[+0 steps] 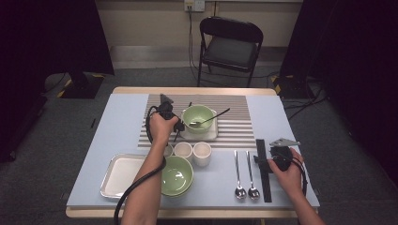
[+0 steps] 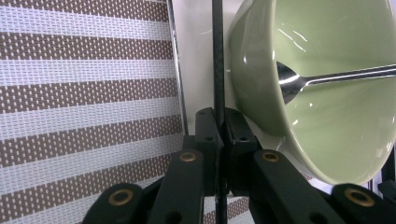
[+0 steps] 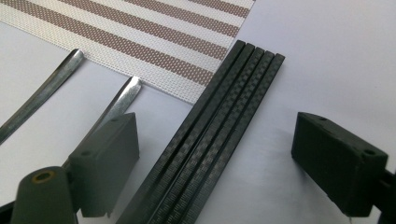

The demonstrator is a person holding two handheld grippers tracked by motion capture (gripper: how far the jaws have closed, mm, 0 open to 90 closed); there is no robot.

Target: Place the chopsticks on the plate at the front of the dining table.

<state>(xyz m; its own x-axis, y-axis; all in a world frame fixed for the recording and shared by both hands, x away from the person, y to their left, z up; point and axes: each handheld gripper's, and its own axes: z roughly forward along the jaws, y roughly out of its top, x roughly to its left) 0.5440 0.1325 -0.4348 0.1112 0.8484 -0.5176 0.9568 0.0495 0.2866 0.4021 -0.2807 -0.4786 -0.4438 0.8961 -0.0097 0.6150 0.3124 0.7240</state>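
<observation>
My left gripper point(image 1: 179, 126) point(image 2: 222, 116) is shut on a thin black chopstick point(image 2: 217, 56) that runs straight up between its jaws. It sits just left of a green bowl point(image 1: 199, 115) point(image 2: 336, 116) on a white square plate point(image 1: 206, 134) point(image 2: 196, 46). A metal spoon point(image 1: 211, 117) point(image 2: 336, 74) lies in that bowl. At the right, my right gripper point(image 1: 264, 159) point(image 3: 219, 144) stands open, one jaw on each side of a row of several black chopsticks point(image 1: 264, 180) point(image 3: 233, 88) lying flat on the table.
A striped placemat point(image 1: 234, 131) point(image 3: 140, 32) lies under the plate. Two spoons point(image 1: 238, 173) point(image 1: 251, 173) lie left of the chopsticks. Two white cups point(image 1: 183, 150) point(image 1: 202, 153), a second green bowl point(image 1: 177, 176) and a metal tray point(image 1: 119, 176) sit front left. A chair point(image 1: 230, 47) stands beyond.
</observation>
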